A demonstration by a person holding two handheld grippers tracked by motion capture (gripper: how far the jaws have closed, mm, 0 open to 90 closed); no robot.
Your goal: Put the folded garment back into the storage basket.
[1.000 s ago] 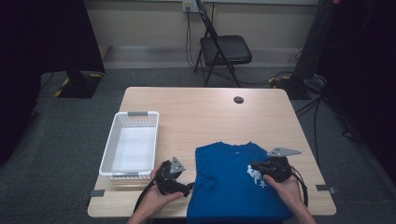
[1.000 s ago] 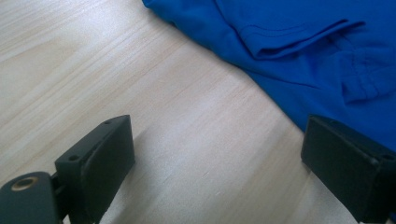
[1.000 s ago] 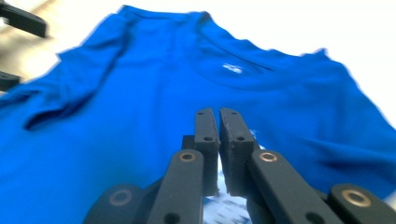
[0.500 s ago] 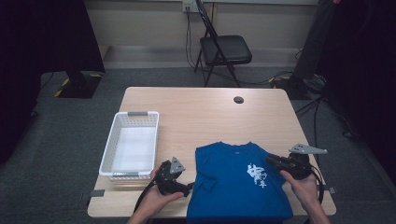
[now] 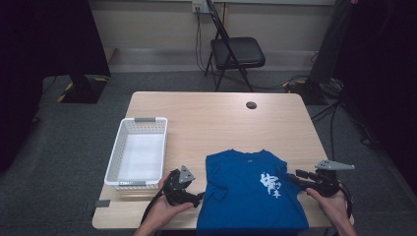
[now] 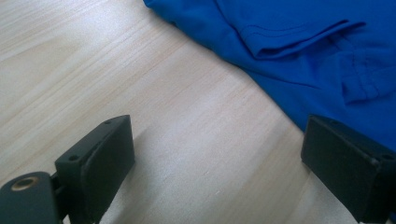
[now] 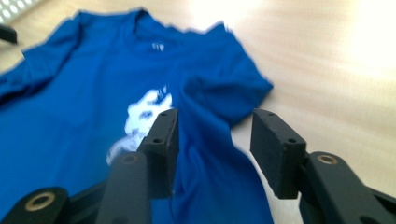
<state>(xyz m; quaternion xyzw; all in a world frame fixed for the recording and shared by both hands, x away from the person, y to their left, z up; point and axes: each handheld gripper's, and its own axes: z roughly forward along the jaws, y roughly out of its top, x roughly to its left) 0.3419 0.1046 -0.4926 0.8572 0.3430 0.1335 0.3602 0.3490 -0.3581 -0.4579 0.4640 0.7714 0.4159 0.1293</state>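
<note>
A blue T-shirt with a white print lies flat at the table's front edge, collar pointing away from me. My left gripper rests by the shirt's left sleeve. In the left gripper view its jaws stand wide apart over bare wood, with the shirt's edge just beyond them. My right gripper sits at the shirt's right edge, pointing left. Its jaws have just been opening. The shirt's right hem lies loose under and between them, and the pads are not pressing on it.
A white plastic basket stands empty at the table's left. A small black disc lies near the far edge. A black folding chair stands behind the table. Bare wood stretches beyond the shirt.
My right gripper moved rightward from over the print to the shirt's right edge and opened its jaws. The shirt's right side now lies spread wider. The left gripper stayed put.
</note>
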